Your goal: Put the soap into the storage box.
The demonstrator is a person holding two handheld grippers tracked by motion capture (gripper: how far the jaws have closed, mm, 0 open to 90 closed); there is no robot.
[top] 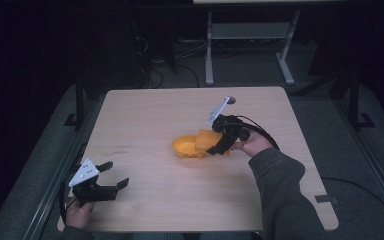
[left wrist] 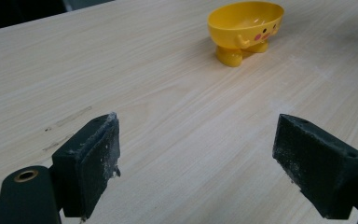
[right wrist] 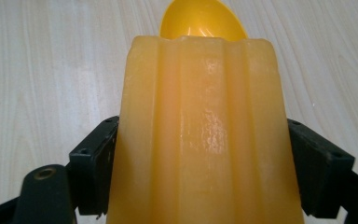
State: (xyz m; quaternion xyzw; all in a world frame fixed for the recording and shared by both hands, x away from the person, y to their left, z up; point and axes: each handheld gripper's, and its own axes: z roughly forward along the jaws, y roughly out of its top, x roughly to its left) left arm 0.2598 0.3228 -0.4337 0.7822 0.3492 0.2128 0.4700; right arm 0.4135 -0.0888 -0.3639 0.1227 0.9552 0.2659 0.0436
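A yellow bowl (top: 187, 146) stands near the middle of the tabletop (top: 145, 112), slightly toward the right edge. In the left gripper view the yellow bowl (left wrist: 245, 21) shows two stubby feet, small arms and a painted face with pink cheeks on its outer wall, and what can be seen of its inside past the rim looks bare.

The right gripper (top: 215, 142), held in the person's right hand (top: 252, 142), reaches in from the right side and clamps a pale orange ridged block (top: 204, 140). In the right gripper view the ridged block (right wrist: 203, 135) sits squeezed between both black jaws, each pressed against one of its flanks; its glossy surface has lengthwise flutes and a scalloped far end. That far end is at the rim of the bowl (right wrist: 203, 18), which peeks out just beyond it. Whether the block touches the bowl I cannot tell.

The left gripper (top: 111, 175) rests low near the front left corner of the tabletop, held by the left hand (top: 79, 212). Its jaws stand wide apart and grip nothing; bare tabletop (left wrist: 191, 121) lies between its dusty pads (left wrist: 100, 163), and the bowl is well apart from it.
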